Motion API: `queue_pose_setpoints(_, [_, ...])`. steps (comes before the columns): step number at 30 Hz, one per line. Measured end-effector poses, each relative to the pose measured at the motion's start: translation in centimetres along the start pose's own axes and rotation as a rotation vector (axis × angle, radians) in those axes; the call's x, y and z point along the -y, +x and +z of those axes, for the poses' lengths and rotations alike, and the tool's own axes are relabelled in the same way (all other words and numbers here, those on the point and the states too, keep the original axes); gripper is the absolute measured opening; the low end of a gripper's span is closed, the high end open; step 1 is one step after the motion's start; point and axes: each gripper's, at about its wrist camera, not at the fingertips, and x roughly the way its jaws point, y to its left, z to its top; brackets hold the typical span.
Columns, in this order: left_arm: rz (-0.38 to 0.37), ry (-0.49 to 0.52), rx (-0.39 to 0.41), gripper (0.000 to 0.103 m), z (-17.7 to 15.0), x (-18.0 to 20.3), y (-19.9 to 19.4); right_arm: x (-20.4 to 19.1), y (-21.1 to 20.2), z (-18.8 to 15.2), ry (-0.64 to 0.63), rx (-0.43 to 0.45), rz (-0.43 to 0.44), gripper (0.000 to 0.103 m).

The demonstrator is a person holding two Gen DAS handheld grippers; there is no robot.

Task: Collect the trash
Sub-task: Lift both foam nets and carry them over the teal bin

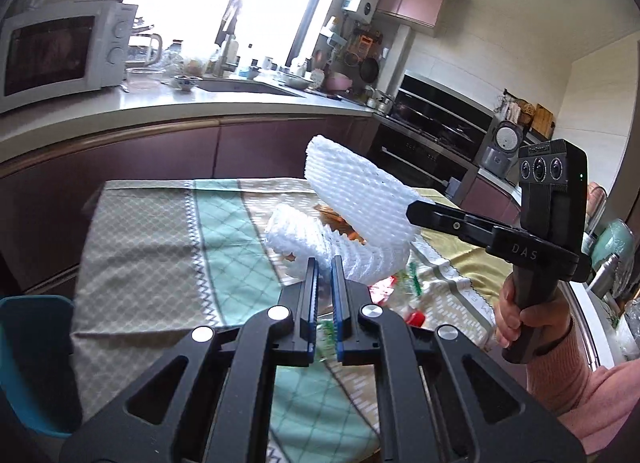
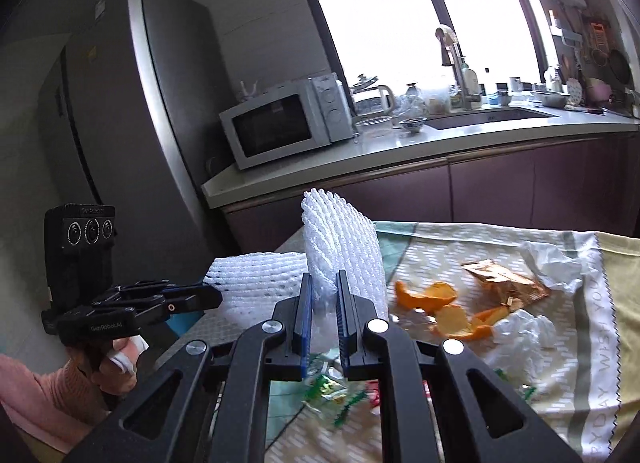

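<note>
Two white foam fruit nets, light, springy, crushable, hang above the tablecloth: left gripper pinched on the lower net, right gripper clamped on the upper net; edge grips hold, likely snagging

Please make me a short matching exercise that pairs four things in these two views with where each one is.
Things:
1. foam net
2. orange peel
3. microwave
4. gold wrapper

Places:
A. on the counter beside the fridge
B. held up in the right gripper
C. on the tablecloth, beside crumpled white paper
D. on the tablecloth, just right of the gripper

Pairs: 1-B, 2-D, 3-A, 4-C
</note>
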Motion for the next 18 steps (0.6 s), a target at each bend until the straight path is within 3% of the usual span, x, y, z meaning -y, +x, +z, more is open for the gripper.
queue_pose_setpoints(11, [0.305, -0.164, 0.066, 0.007, -3.3, -11.5, -11.3, -11.0, 11.5, 0.6, -0.155, -0.165, 0.234, 0.01])
queue_pose_setpoints(18, [0.422, -0.305, 0.039, 0.007, -6.6, -19.4, -13.9, -17.1, 18.7, 0.3, -0.258, -0.285, 0.303, 0.01])
